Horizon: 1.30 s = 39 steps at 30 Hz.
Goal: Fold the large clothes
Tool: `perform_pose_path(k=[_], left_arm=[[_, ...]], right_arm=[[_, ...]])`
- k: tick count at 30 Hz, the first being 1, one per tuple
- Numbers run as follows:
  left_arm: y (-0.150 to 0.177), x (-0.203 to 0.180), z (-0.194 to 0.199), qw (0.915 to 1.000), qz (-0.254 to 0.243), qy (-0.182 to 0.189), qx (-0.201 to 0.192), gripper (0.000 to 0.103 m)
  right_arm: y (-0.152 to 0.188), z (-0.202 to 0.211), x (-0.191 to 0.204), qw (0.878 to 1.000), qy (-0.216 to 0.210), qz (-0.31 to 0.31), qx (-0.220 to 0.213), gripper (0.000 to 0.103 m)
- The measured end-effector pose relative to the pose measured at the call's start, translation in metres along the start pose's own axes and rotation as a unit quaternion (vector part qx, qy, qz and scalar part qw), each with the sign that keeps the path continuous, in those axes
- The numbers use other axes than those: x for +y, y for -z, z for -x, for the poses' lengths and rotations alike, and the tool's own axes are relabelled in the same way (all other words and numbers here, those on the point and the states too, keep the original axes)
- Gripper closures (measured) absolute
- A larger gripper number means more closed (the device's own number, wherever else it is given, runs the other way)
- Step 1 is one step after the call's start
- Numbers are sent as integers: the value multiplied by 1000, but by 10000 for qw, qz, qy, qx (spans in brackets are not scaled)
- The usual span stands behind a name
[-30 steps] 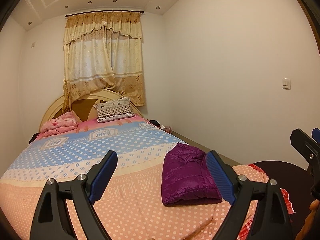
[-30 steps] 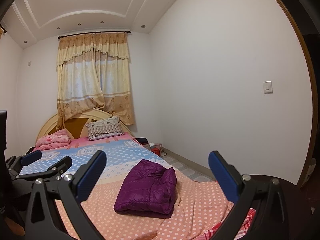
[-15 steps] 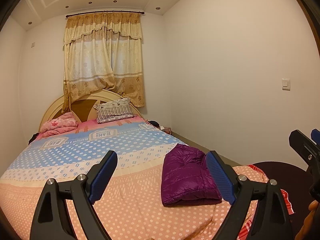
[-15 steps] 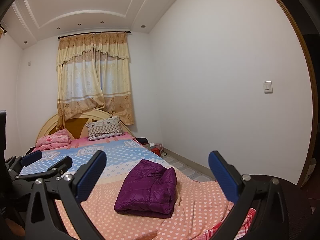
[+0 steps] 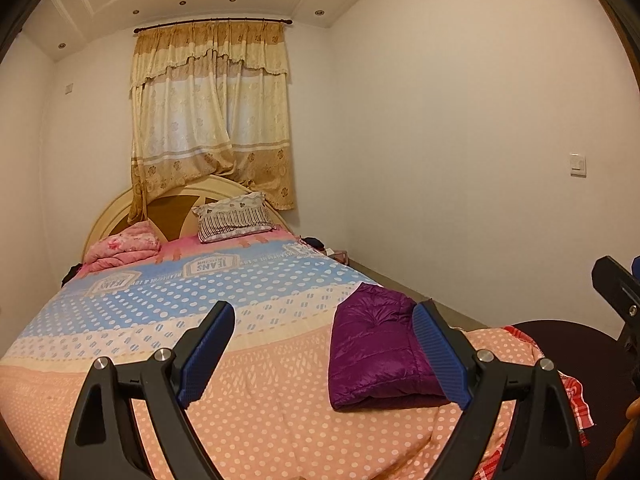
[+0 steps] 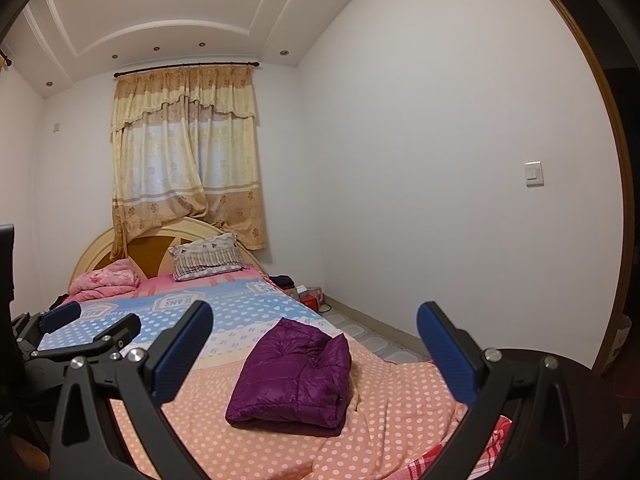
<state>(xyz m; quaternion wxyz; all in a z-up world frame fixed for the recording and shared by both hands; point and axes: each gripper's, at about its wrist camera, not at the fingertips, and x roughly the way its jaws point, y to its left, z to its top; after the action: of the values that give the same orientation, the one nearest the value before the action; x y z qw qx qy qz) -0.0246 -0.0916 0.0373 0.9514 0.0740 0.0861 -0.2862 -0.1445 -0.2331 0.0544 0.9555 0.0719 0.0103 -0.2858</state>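
A purple quilted jacket [image 5: 376, 354] lies folded into a compact bundle on the polka-dot bedspread [image 5: 248, 404] near the bed's right edge; the right wrist view shows the same jacket [image 6: 294, 376] from farther right. My left gripper [image 5: 324, 352] hangs above the foot of the bed, open, with nothing between its blue pads. Its right pad overlaps the jacket's edge in the picture only. My right gripper [image 6: 314, 350] is also open and holds nothing, hovering short of the jacket. The left gripper [image 6: 86, 324] shows at the left of the right wrist view.
A striped pillow [image 5: 234, 218] and a folded pink blanket [image 5: 122, 248] lie at the headboard. A white wall [image 5: 460, 160] runs along the bed's right side, with a strip of floor [image 6: 384, 340] between. A dark round seat [image 5: 568, 352] stands at the bed's foot.
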Motion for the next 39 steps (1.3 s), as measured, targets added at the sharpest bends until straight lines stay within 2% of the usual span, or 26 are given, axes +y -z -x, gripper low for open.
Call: perform_pose_path(k=[8, 14, 22, 26, 39], left_arm=[[1, 1, -5, 9998, -85, -158, -40, 12], [2, 4, -14, 9998, -27, -181, 95, 12], [6, 15, -25, 9995, 136, -164, 211, 12], [7, 18, -27, 9994, 234, 0, 256, 12], [9, 20, -36, 9988, 103, -220, 414, 12]], right_arm=[[2, 0, 2, 10000, 25, 7, 44, 0], [5, 2, 4, 9999, 47, -4, 89, 0], [6, 0, 4, 9998, 79, -50, 158, 0], [7, 0, 4, 9998, 79, -48, 182, 0], [7, -3, 3, 9995, 123, -108, 256, 0]])
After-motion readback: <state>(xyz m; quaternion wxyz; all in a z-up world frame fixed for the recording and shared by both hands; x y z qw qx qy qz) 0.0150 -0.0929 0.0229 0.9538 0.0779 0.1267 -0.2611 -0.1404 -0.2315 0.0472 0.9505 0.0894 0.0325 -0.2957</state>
